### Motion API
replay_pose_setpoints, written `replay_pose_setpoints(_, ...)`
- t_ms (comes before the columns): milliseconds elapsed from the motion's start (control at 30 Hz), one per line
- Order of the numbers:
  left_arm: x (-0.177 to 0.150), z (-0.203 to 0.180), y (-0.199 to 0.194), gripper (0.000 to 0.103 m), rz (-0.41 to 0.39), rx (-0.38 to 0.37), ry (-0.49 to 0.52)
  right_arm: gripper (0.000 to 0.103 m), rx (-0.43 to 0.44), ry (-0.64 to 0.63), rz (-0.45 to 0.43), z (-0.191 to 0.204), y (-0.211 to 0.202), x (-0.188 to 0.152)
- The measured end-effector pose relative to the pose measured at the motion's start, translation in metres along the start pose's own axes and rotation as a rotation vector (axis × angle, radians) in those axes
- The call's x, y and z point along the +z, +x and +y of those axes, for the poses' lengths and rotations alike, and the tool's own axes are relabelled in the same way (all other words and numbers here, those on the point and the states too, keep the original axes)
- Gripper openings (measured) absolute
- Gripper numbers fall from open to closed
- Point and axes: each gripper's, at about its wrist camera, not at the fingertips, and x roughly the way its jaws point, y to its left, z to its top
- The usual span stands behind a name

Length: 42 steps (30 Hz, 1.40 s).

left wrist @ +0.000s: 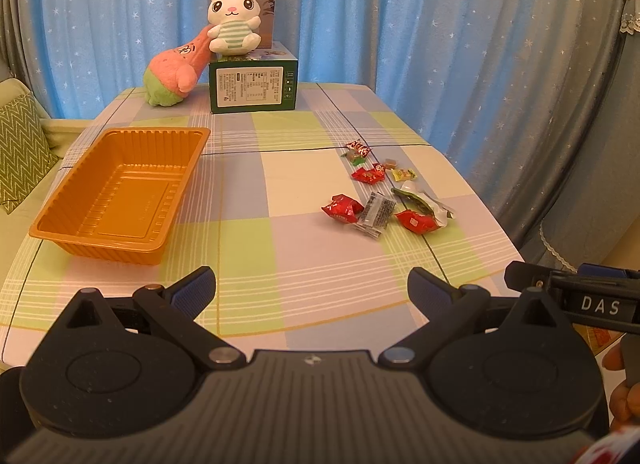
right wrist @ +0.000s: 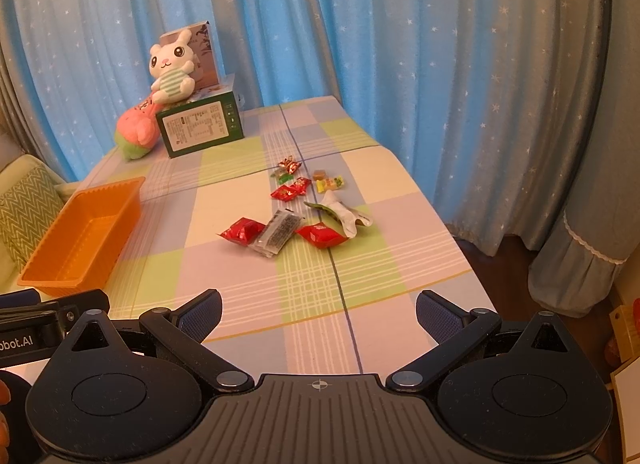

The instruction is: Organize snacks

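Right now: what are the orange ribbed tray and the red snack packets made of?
Orange ribbed tray: looks like thin thermoformed plastic, semi-gloss; moulded ribs and rolled rim suggest it. Red snack packets: probably glossy plastic or foil film; crinkled surfaces with highlights and crimped ends.

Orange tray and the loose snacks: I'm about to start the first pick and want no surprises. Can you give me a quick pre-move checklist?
1. Orange tray empty and upright: ok.
2. Snacks loose on the table, none in the tray: ok.
3. Left gripper open, holding nothing: ok.
4. Right gripper open, holding nothing: ok.
5. Plush rabbit and green box far from the snacks: ok.
6. Snack wrappers sealed: cannot tell.
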Motion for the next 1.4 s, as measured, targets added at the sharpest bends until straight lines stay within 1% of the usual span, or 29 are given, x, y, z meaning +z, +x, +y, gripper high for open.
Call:
replay_pose_setpoints(667,-0.001,-0.001,0.001,0.102,0.003,-0.002,-0.002,0.102,0.000,0.001,0.000,0.001,0.000,-0.001)
replay_pose_setpoints(833,-0.004,-0.003,0.007,0.100,0.017,-0.016,-0.004,0.102,-0.005,0.016,-0.019,-0.007,0.000,0.002)
replay_pose_setpoints(1000,-0.001,0.001,0.028,0.098,0.044,-0.037,-0.009,0.102,-0.024,0.026,-0.043,-0.022,0.009,0.013)
replay_pose_setpoints(1100,0.008,0.004,0.047,0.097,0.063,-0.052,-0.009,0.102,-0.032,0.027,-0.050,-0.030,0.019,0.021)
replay_pose_setpoints(1233,0.022,0.005,0.075,0.093,0.080,-0.070,0.006,0.102,-0.038,0.025,-0.048,-0.041,0.033,0.033)
replay_pose_setpoints(1400,0.040,0.005,0.115,0.087,0.094,-0.102,0.051,0.102,-0.024,-0.006,-0.036,-0.049,0.066,0.047)
